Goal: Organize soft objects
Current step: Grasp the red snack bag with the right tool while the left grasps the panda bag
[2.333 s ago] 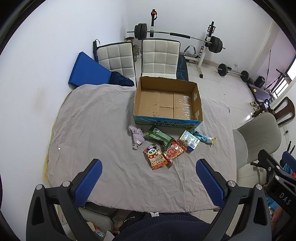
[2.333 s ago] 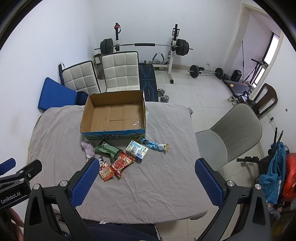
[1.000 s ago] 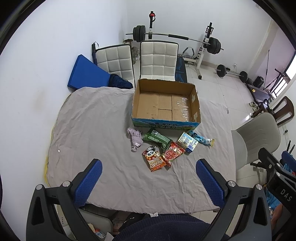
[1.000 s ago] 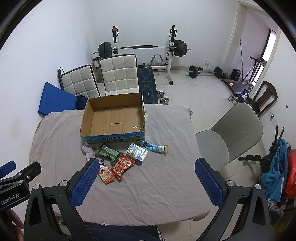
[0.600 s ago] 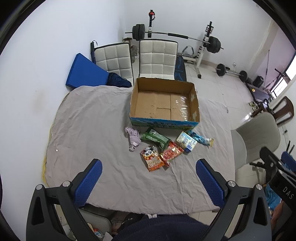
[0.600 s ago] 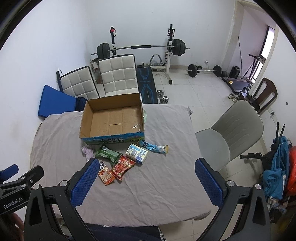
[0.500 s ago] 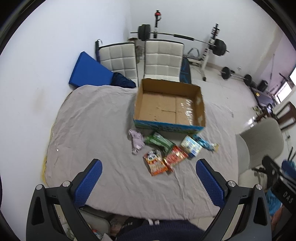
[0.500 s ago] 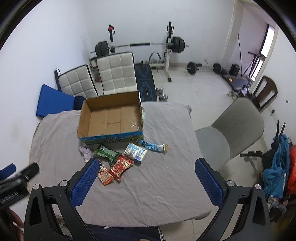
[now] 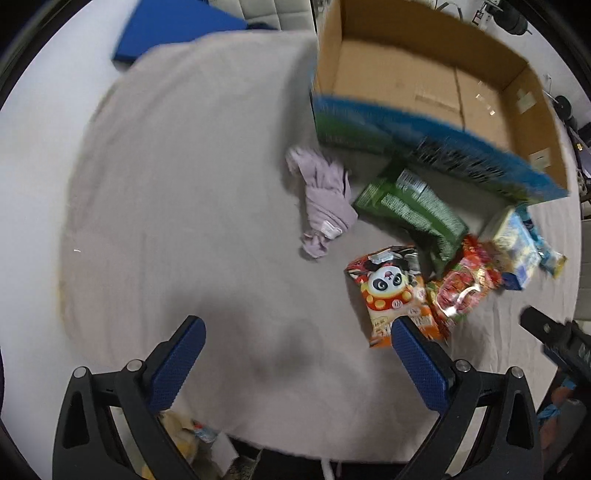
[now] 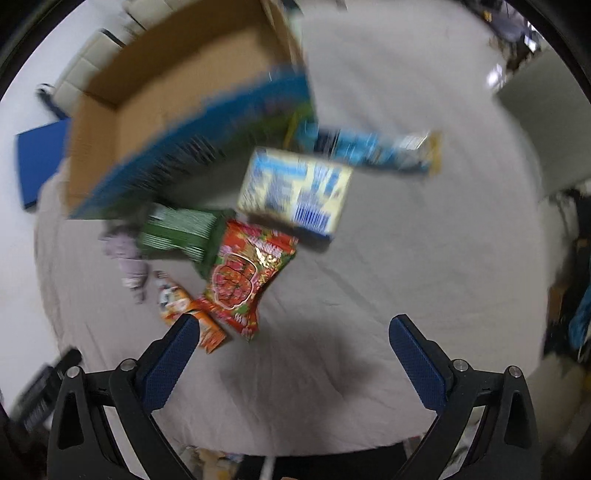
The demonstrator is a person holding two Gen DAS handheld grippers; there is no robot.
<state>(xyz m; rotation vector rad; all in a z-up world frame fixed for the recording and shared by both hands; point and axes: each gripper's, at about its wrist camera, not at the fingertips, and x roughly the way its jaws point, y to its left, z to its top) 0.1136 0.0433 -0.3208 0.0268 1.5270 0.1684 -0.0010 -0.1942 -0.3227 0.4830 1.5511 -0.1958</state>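
An open, empty cardboard box [image 9: 424,88] stands on a grey-covered table [image 9: 184,184]. In front of it lie a crumpled lilac cloth [image 9: 325,199], a green packet [image 9: 410,210], an orange panda packet [image 9: 391,291], a red packet [image 9: 461,291], a pale blue-and-yellow carton [image 9: 517,251] and a blue wrapper [image 10: 373,151]. My left gripper [image 9: 295,365] is open and empty, low over the table just short of the panda packet. My right gripper [image 10: 291,362] is open and empty, just short of the red packet [image 10: 247,273] and the carton [image 10: 295,192].
A blue mat [image 9: 177,29] leans by the wall beyond the table's far left. A grey chair [image 10: 546,110] stands off the table's right side. The right gripper's body shows at the left wrist view's lower right [image 9: 557,343].
Both grippers have dropped from high above the table to close over it and moved toward the items. The items have not moved. Both views are motion-blurred.
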